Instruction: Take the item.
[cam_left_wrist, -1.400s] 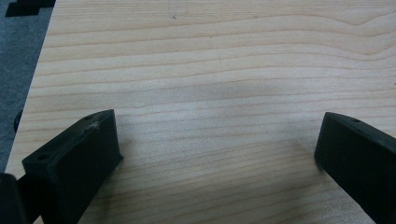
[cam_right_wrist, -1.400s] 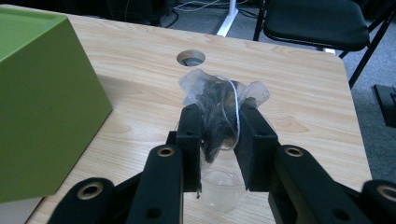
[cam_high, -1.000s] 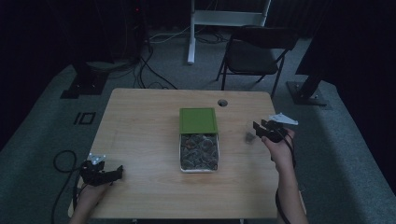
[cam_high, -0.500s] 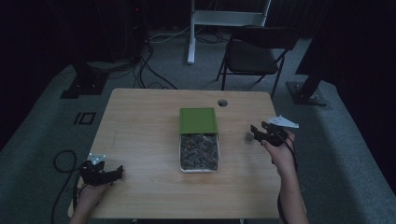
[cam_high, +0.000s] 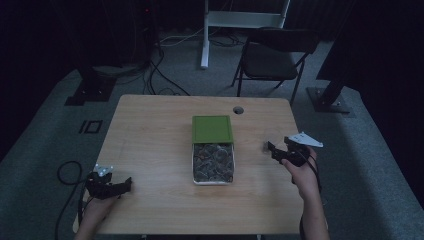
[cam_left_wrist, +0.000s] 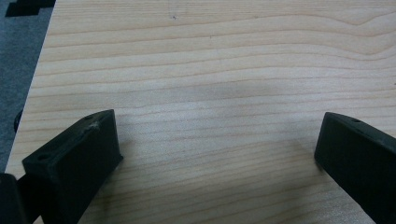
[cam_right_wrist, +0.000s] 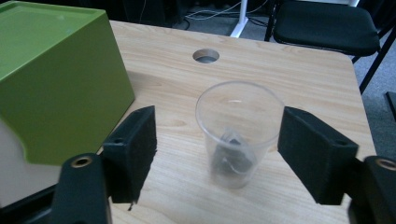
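Note:
A clear plastic cup (cam_right_wrist: 238, 130) stands upright on the wooden table (cam_high: 150, 145) with a small dark piece at its bottom. My right gripper (cam_right_wrist: 217, 123) is open, one jaw on each side of the cup, neither touching it. In the high view the right gripper (cam_high: 271, 150) hovers right of the box. A green box (cam_high: 212, 129) sits mid-table, with an open container (cam_high: 213, 162) of several grey pieces in front of it. My left gripper (cam_left_wrist: 217, 130) is open over bare wood, and sits at the table's near left corner (cam_high: 125, 185).
A round cable hole (cam_high: 238, 110) pierces the table behind the box. In the right gripper view the green box (cam_right_wrist: 51, 70) stands close to the left of the cup. A black chair (cam_high: 277, 52) and stand legs are on the floor beyond the table.
The right gripper has shifted a little nearer the person and lower, closing in around the cup. The left gripper has stayed put.

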